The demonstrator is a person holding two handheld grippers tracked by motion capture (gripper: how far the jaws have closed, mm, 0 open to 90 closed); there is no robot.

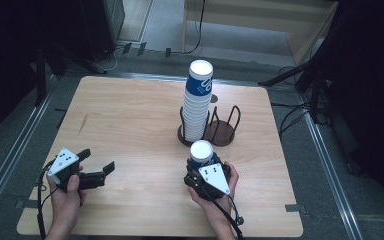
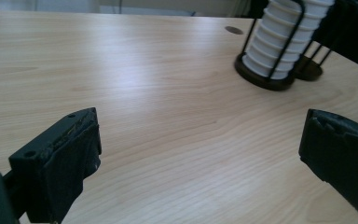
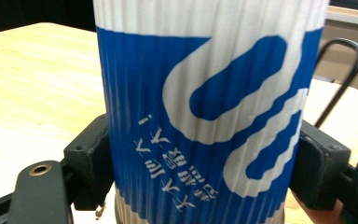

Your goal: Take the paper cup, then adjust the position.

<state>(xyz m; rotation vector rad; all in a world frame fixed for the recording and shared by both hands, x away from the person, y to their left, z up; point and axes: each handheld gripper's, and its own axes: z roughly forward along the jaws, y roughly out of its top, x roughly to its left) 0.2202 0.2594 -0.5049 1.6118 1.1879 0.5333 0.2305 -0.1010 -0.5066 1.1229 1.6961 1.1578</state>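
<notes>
Partly cropped: blue cup (image 3: 205,116) clamped upside-down in right gripper (image 1: 207,175), rim hidden

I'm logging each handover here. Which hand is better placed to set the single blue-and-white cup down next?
The right. Its tool is already clamped on the cup, upside down, just in front of the wire holder with the cup stack. The left tool is open, holding nothing, farther off.

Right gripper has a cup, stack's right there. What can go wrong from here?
1. The right gripper clamps the upside-down paper cup by its thin ribbed wall; it may crush or slip.
2. The tall cup stack in the wire holder stands close by; a bump might topple it.
</notes>
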